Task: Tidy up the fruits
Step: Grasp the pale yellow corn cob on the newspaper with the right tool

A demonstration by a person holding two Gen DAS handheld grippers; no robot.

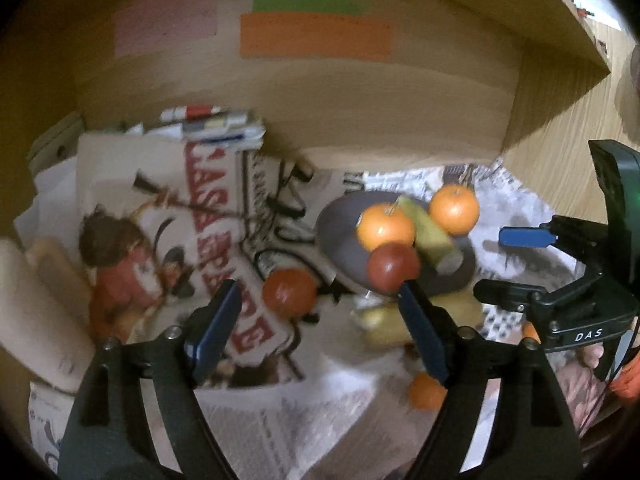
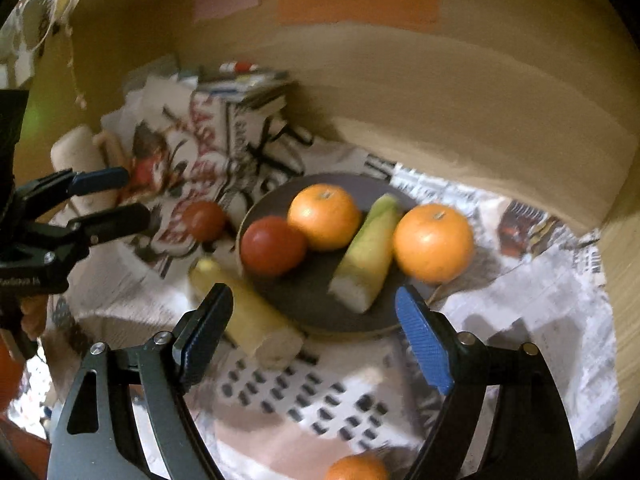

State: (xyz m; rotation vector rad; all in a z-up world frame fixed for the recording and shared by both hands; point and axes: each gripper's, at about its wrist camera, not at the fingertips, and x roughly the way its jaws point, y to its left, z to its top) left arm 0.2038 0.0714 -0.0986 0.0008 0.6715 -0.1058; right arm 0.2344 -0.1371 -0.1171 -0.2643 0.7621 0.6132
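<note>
A dark plate point(image 2: 308, 300) point(image 1: 340, 220) on newspaper holds a red tomato point(image 2: 273, 246) point(image 1: 393, 264), an orange point(image 2: 325, 216) point(image 1: 385, 226) and a green-yellow fruit piece point(image 2: 370, 256) point(image 1: 430, 232). A second orange point(image 2: 434, 242) point(image 1: 455, 208) sits at its right rim. A loose tomato point(image 2: 204, 220) point(image 1: 289, 293) and a yellow fruit piece point(image 2: 248, 312) point(image 1: 384, 324) lie left of the plate. A small orange point(image 2: 356, 468) point(image 1: 426, 392) lies nearest. My left gripper point(image 1: 316, 332) is open and empty above the loose tomato. My right gripper point(image 2: 314, 340) is open and empty at the plate's near edge.
Newspaper point(image 2: 520, 300) covers the shelf floor inside a wooden cabinet. Its back wall point(image 1: 320, 80) carries pink, green and orange patches. A stack of papers point(image 1: 216, 126) stands at the back left. A pale roll point(image 1: 36, 312) lies at far left.
</note>
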